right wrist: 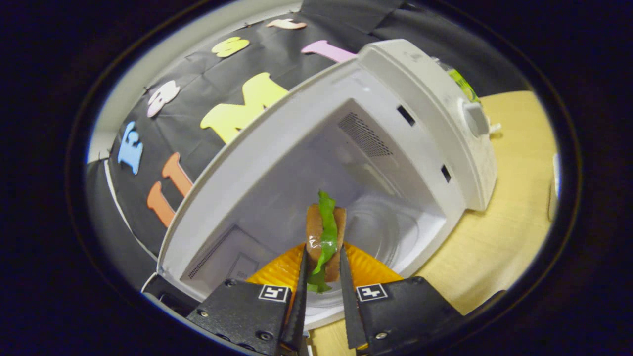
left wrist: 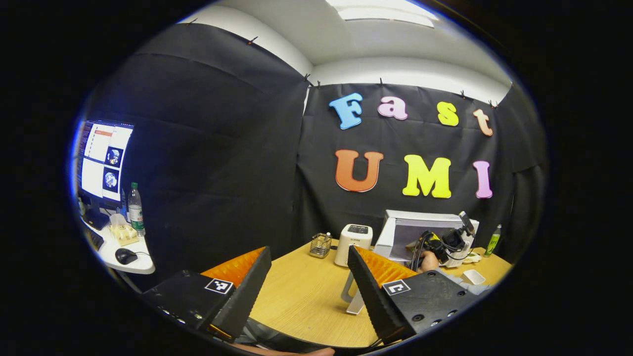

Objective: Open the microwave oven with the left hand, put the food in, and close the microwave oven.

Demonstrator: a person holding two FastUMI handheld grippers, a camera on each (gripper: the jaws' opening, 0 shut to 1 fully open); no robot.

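Legibly nothing; right hand-held gripper [right wrist: 321, 277] clamps sandwich [right wrist: 324, 237] inside microwave [right wrist: 395, 148].

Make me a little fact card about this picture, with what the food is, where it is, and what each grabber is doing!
food: brown bun sandwich with green lettuce
held by: right gripper, both fingers pressing on it
where: at the mouth of the open white microwave oven, over its glass turntable
left gripper: open, holding nothing, above the light wooden table
microwave door: open
food set down: not yet
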